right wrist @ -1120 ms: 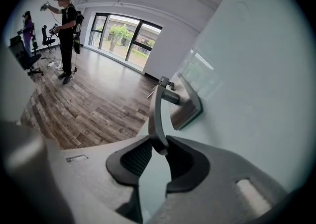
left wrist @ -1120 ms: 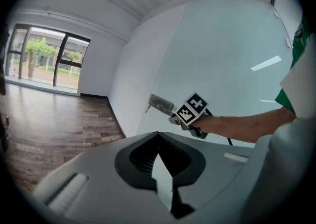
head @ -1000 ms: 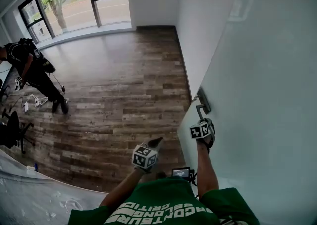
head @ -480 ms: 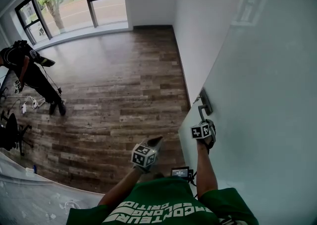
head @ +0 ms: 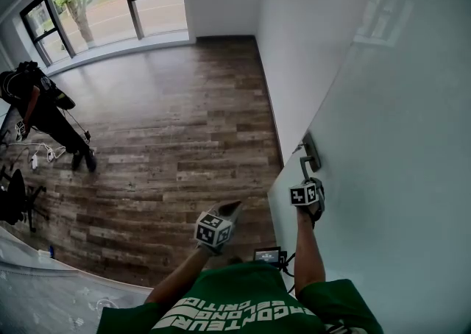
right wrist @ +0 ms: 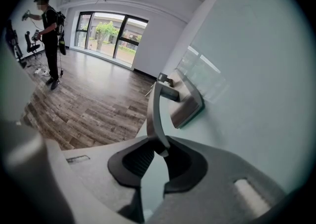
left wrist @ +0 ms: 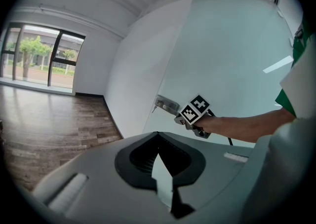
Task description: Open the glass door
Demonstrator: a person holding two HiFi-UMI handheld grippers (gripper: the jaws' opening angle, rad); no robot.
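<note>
The frosted pale-green glass door (head: 383, 178) fills the right side and stands ajar, away from the white wall (head: 287, 45). Its metal lever handle (head: 303, 168) hangs below a lock plate (head: 312, 150). My right gripper (head: 304, 180) is at the lever's lower end. In the right gripper view the door handle (right wrist: 157, 112) runs down between the jaws. The jaws have just been closing and the dark pads (right wrist: 140, 161) now sit against the lever's tip. My left gripper (head: 232, 209) hovers over the floor left of the door, slightly parted and holding nothing. The right gripper (left wrist: 181, 117) also shows in the left gripper view.
Wood plank floor (head: 176, 134) stretches to large windows (head: 110, 1). Another person (head: 37, 108) stands at the far left with gear, cables and a dark chair (head: 15, 196) nearby. A pale surface (head: 44, 288) lies at the lower left.
The right gripper and the door handle have shifted slightly right together in the head view. The left gripper has barely moved. The person at the far left has changed stance.
</note>
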